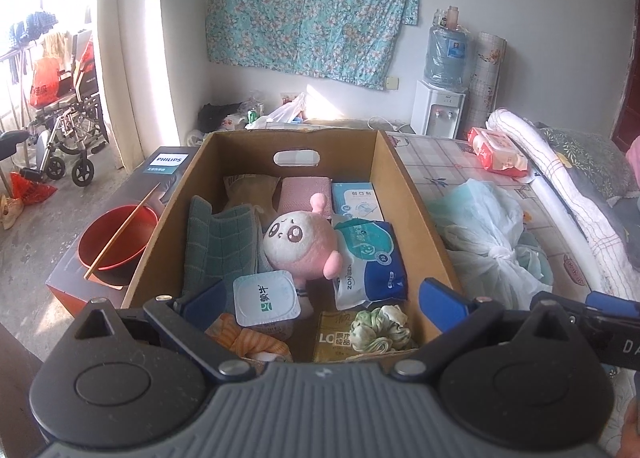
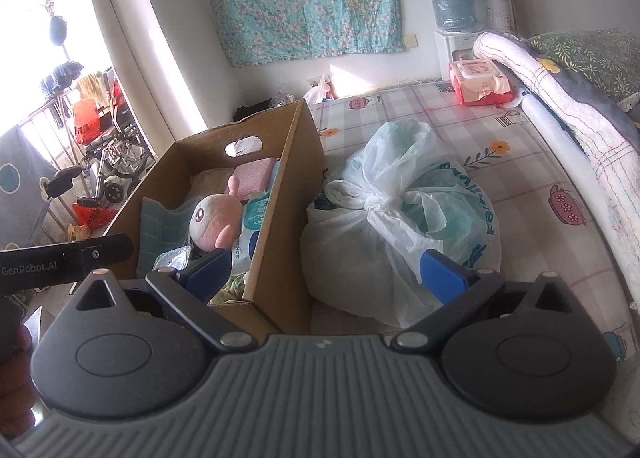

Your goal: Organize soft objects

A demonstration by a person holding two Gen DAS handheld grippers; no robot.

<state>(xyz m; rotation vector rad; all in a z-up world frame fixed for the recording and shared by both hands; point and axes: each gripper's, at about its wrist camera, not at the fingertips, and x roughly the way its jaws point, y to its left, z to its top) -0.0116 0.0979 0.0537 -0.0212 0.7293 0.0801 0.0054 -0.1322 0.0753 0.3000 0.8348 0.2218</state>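
Note:
A cardboard box (image 1: 412, 194) stands on the bed with a pink plush doll (image 1: 298, 240), a green checked cloth (image 1: 224, 242), a pink sponge-like pad (image 1: 306, 192), wipe packs (image 1: 368, 262), a yogurt cup (image 1: 266, 298), an orange cloth (image 1: 248, 338) and a green scrunchie (image 1: 380, 328) inside. My left gripper (image 1: 320, 298) hangs open over the box's near end, nothing between its blue pads. My right gripper (image 2: 324, 274) is open wide, straddling the box's right wall (image 2: 280, 210); its right pad (image 2: 444, 276) sits against a knotted white plastic bag (image 2: 400, 218).
A red bowl (image 1: 116, 238) with a chopstick rests on a dark carton left of the box. A red tissue pack (image 2: 480, 82) and rolled bedding (image 2: 560, 106) lie at the bed's far right. A water dispenser (image 1: 440, 106) stands by the wall, a wheelchair (image 1: 64, 138) near the window.

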